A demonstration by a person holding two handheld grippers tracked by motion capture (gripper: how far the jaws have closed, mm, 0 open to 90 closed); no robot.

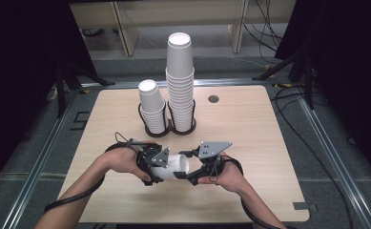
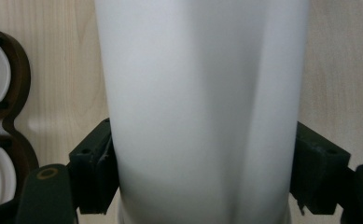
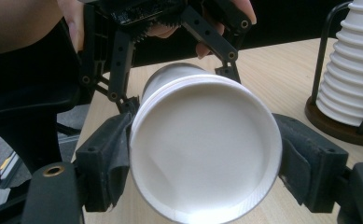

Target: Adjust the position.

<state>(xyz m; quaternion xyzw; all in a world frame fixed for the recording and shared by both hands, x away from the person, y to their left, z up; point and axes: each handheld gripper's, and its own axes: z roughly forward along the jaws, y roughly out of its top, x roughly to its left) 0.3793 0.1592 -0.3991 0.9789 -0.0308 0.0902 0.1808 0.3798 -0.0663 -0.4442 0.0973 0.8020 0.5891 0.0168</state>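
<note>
While both tongs, left (image 1: pixel 158 164) and right (image 1: pixel 192 164), clench the white cup (image 1: pixel 176 165) low at centre frame, it probably awaits stacking on the short stack (image 1: pixel 152 107).

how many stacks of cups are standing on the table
2. The shorter stack stands at the left of the dark holder; the taller stack stands beside it on the right. Separate from these, both grippers hold white cups sideways near the front.
</note>
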